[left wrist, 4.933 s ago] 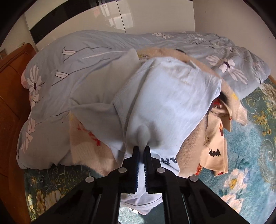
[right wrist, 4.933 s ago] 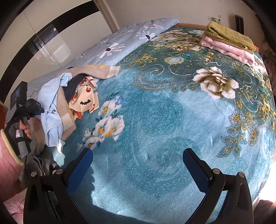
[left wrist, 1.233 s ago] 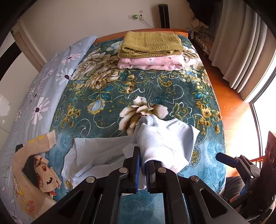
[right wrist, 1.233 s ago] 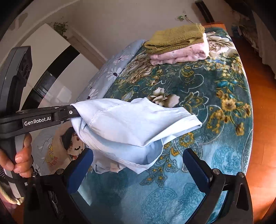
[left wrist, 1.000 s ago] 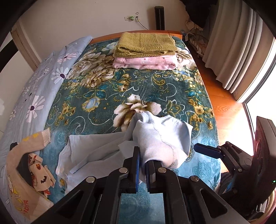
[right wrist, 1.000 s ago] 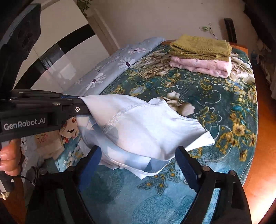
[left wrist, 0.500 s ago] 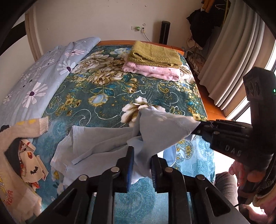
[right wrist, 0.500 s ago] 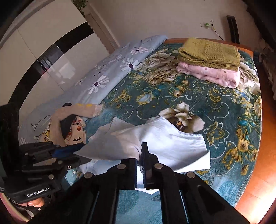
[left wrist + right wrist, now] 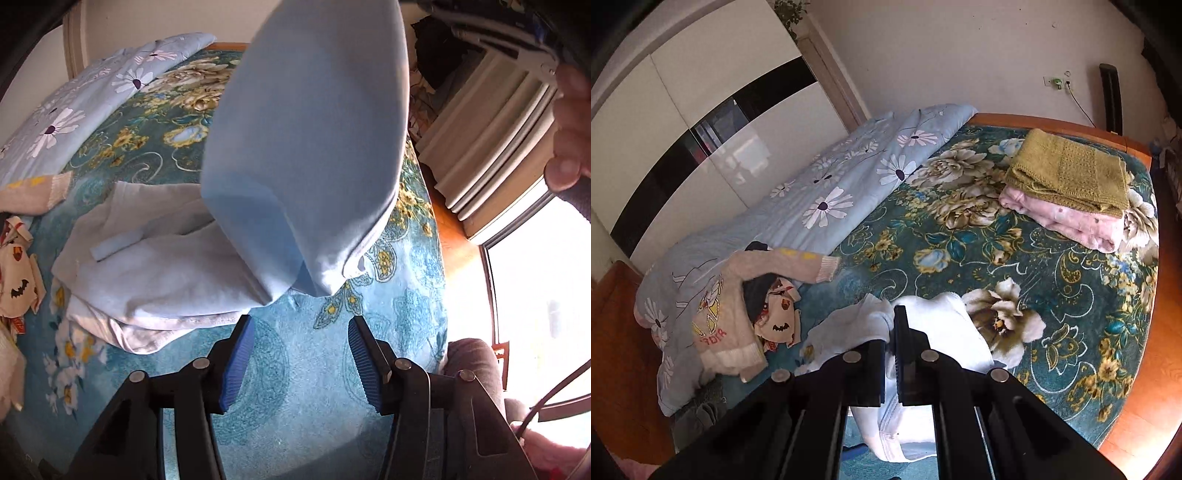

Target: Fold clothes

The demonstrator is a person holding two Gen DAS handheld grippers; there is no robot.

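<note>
The left gripper [image 9: 297,363] stood with its blue-padded jaws spread wide and nothing between them, low over the teal floral blanket [image 9: 303,398]. The right gripper [image 9: 892,354] had its jaws pressed together on the pale blue garment [image 9: 938,332], the cloth bunched on both sides of the fingers.

In the left wrist view that garment [image 9: 306,140] hung as a broad flap from above the blanket, its upper end cut off by the top of the frame, so the grip point was not visible there. Its lower portion lay in loose folds on the blanket, to the left of the hanging flap. The flap hid a large part of the blanket behind it, including the far end of the bed.

A hand [image 9: 569,129] showed at the right edge of the left wrist view, partly cut off; what it held was dark and mostly out of frame.

In the right wrist view, a folded olive-green item [image 9: 1071,170] rested on a folded pink item [image 9: 1067,218] at the far end of the blanket. A pale blue quilt with white daisies [image 9: 827,192] ran along the blanket's left side. A beige sweater [image 9: 727,325] lay partly on the quilt and partly on the blanket, with a bat-print cloth [image 9: 781,317] and a dark item tucked against it; that item could not be identified. The near edge of the garment was hidden behind the right gripper's body.
</note>
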